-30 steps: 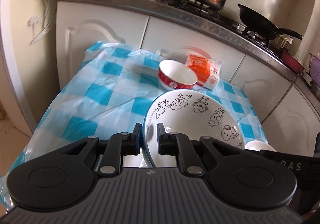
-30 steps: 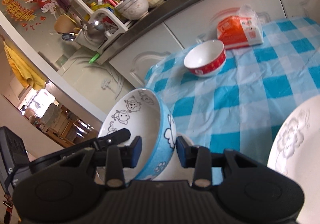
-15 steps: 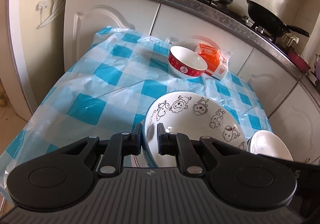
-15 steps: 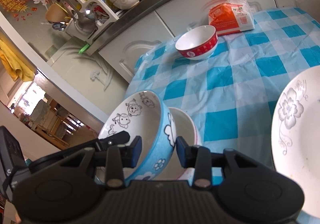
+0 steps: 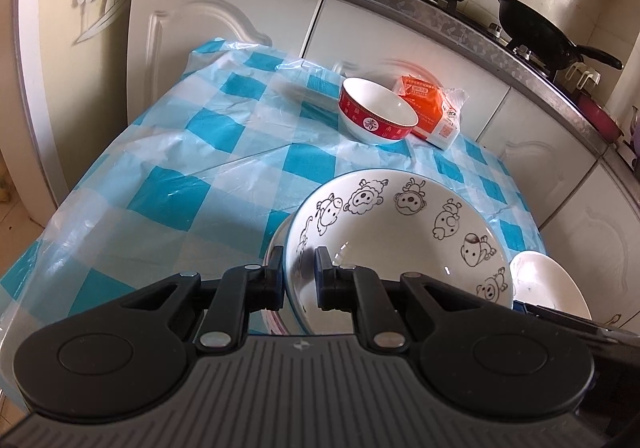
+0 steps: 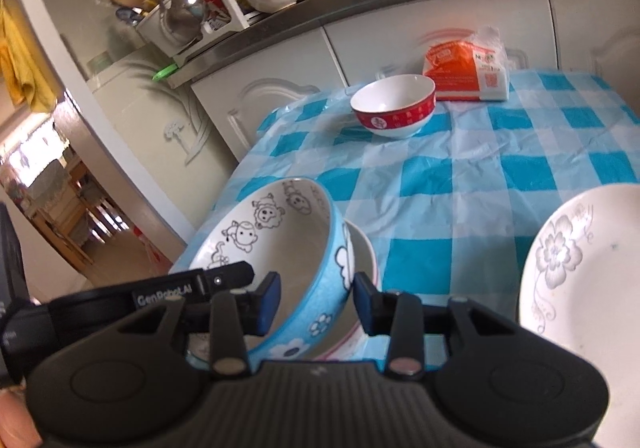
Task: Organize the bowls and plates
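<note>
Blue cartoon bowl (image 6: 280,248) is coming down onto pink-rimmed bowl (image 6: 366,260) near table's (image 5: 200,152) front edge; left gripper (image 5: 299,276) clamping its rim, right gripper (image 6: 316,302) straddling loosely. Nesting nearly done.

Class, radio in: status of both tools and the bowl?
Both tools straddle cartoon bowl rim. Bowl tilted over pink-rimmed dish. Nothing blocking.

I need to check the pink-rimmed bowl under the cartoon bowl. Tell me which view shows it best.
The right wrist view: the pink-rimmed bowl shows its inner wall and rim beside the blue cartoon bowl, which tilts into it. The left wrist view shows only a rim sliver, hidden behind the cartoon bowl and the left gripper.
</note>
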